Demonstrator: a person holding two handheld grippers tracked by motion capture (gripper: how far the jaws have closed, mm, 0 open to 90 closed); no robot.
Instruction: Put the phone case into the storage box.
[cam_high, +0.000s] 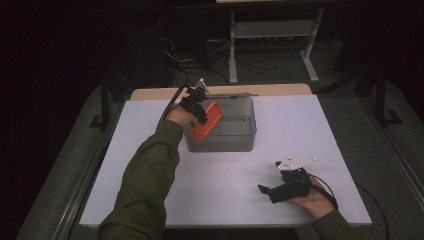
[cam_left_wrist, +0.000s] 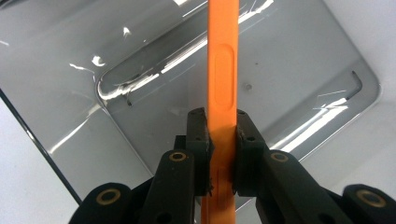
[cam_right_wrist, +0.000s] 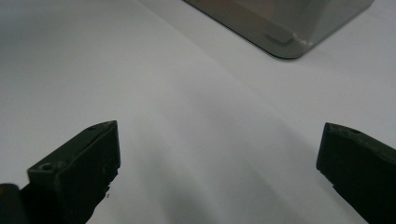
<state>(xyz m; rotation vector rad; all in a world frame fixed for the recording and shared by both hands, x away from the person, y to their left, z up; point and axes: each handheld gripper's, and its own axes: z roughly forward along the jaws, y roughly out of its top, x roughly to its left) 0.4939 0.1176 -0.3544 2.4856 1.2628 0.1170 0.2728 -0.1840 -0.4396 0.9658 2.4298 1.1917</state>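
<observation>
The left gripper is clamped on a flat orange plastic piece, its two pads pressed against the piece's thin edges; in the left gripper view the orange piece stands edge-on between the jaws and runs straight up the middle of the picture, with a long rounded recess moulded into the edge that faces the camera; from the high view the piece hangs tilted over the left end of a clear grey plastic bin, part of it above the bin's rim and part of it overlapping the near left corner, though whether it touches the rim cannot be told; below the jaws the bin's smooth bottom shows, shiny with streaks of reflected light; the bin stands toward the far middle of a white table; the person's left arm in a green sleeve reaches in from the bottom edge to the bin; the right gripper rests low over the near right part of the table, well apart from the bin, held in a hand; its jaws stand wide apart with nothing between them, bare white tabletop under them and a corner of the bin farther off
</observation>
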